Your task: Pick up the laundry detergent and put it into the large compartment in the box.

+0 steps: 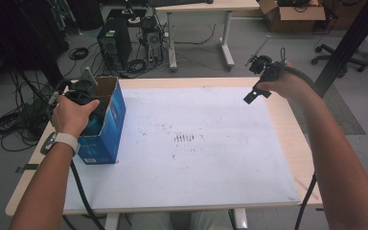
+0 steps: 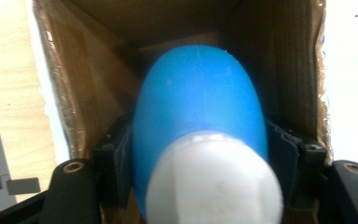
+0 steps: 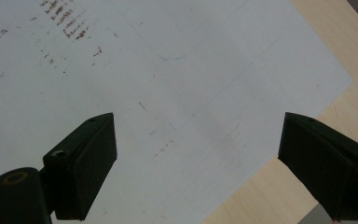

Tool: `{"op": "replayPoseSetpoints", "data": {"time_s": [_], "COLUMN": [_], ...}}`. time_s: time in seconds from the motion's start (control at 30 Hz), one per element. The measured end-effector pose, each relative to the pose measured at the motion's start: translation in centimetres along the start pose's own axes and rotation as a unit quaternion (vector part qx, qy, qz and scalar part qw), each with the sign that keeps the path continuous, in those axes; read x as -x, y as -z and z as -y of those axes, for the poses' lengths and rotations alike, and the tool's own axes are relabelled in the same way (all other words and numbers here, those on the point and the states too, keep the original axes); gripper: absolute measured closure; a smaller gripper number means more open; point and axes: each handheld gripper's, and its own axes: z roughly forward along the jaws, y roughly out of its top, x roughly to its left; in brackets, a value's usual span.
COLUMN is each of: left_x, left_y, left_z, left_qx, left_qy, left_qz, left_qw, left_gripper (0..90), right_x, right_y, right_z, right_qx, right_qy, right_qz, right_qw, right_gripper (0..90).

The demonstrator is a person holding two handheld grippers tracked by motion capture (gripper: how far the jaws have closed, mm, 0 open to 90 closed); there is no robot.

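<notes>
- Left gripper sits inside the box, jaws clamped on the blue ball from both sides, likely to lift it out or set it in.
- Box stands open-topped at the mat's left edge, so the reach goes straight down.
- Right gripper hangs above the mat's far right corner, jaws wide apart, empty, out of the way.

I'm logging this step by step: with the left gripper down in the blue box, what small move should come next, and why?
Probably lift the left gripper straight up. Its jaws are already shut on the blue-and-white bottle inside the open cardboard box, whose walls stand close around it. The right gripper hangs open above the white mat.
</notes>
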Motion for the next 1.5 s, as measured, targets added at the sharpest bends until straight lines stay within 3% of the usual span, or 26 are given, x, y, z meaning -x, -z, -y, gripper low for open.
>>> {"op": "replayPoseSetpoints", "data": {"time_s": [0.33, 0.9, 1.3, 1.4, 1.43, 1.5], "left_x": [-0.2, 0.5, 2.2, 3.5, 3.5, 4.8], "left_y": [0.8, 4.7, 9.5, 11.0, 11.0, 11.9], "left_z": [0.2, 0.0, 0.7, 1.3, 1.3, 1.7], "left_qx": [0.010, 0.033, 0.056, 0.065, 0.065, 0.067], "left_qy": [0.000, -0.012, -0.054, -0.082, -0.082, -0.110], "left_qz": [0.002, -0.002, 0.005, 0.019, 0.019, 0.022], "left_qw": [1.0000, 0.9994, 0.9970, 0.9944, 0.9944, 0.9914], "left_gripper": [27.3, 25.4, 25.2, 25.2, 25.2, 25.1], "right_x": [-0.2, -0.4, -0.9, -1.1, -1.1, -1.2], "right_y": [0.1, 1.3, 2.2, 2.4, 2.4, 2.5], "right_z": [0.0, 0.4, 0.3, 0.3, 0.2, 0.2], "right_qx": [-0.001, 0.007, 0.011, 0.012, 0.012, 0.012], "right_qy": [0.001, 0.002, 0.006, 0.008, 0.009, 0.009], "right_qz": [-0.001, 0.004, 0.010, 0.011, 0.011, 0.011], "right_qw": [1.0000, 1.0000, 0.9999, 0.9998, 0.9998, 0.9998], "right_gripper": [11.5, 11.4, 11.5, 11.5, 11.5, 11.5]}}
